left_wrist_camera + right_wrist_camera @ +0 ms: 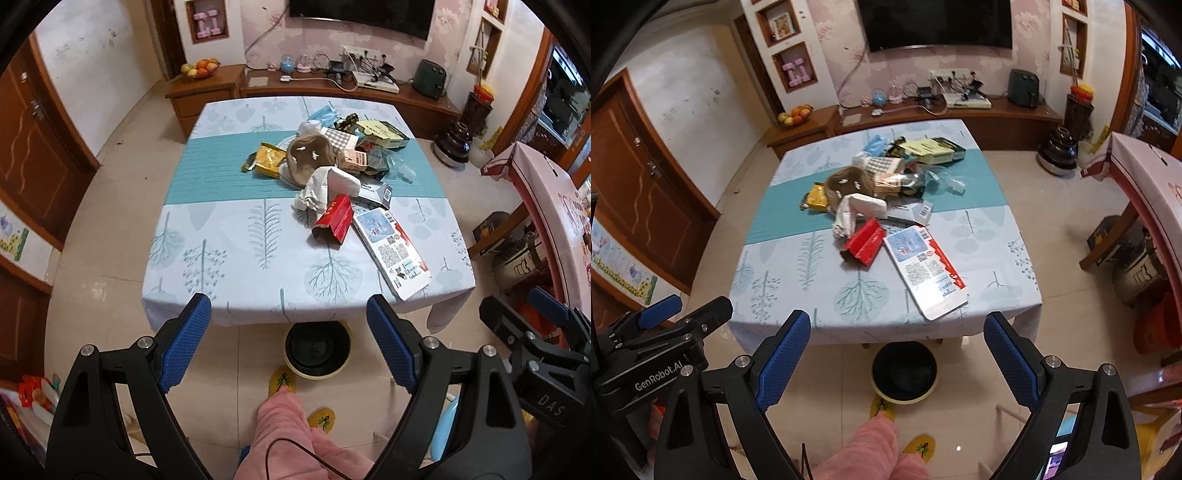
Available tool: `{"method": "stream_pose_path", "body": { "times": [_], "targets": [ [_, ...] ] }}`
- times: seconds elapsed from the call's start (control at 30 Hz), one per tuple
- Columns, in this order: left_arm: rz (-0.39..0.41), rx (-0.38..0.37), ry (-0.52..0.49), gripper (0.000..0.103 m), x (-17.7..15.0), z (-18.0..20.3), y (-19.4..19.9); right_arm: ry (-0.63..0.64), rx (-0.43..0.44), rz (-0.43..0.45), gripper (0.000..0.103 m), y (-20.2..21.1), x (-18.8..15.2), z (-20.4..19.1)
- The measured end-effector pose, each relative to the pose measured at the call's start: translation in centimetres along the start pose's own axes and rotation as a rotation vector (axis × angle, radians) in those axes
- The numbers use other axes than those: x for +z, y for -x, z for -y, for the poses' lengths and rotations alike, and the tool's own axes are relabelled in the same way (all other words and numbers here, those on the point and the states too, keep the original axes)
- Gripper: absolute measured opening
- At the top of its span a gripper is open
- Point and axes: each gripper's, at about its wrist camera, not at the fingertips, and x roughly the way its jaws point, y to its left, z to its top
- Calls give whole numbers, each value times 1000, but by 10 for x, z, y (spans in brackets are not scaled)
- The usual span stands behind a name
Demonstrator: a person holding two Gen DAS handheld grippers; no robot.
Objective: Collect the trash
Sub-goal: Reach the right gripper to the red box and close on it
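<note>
left gripper point(288, 339) wide open, holding nothing, hanging short of table's near edge. right gripper point(897, 354) same: jaws spread, nothing held. bin point(317, 350) on floor under near edge of table point(221, 258), lined black. trash pile mid-table, spilling toward near right: flat white package point(393, 251) nearest, red box point(334, 219) just beyond, touching it, crumpled white bag point(325, 184) behind. best start: take nearest piece first, pinch box across narrow sides, drop straight down into bin.

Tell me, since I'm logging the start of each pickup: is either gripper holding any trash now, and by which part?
Nothing is held. The left gripper and right gripper are both open, short of the table.
</note>
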Motion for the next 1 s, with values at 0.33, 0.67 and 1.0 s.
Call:
{"method": "stream_pose_path", "body": {
  "times": [0.33, 0.67, 1.0],
  "targets": [
    [-88, -112, -60, 85, 66, 8, -118, -80, -35, -90, 94, -115, 42, 31],
    [-211, -170, -57, 84, 101, 18, -224, -137, -15, -168, 85, -209, 60, 40],
    [-185, -123, -78, 84, 143, -14, -253, -140, 70, -186, 81, -258, 88, -9]
  ]
}}
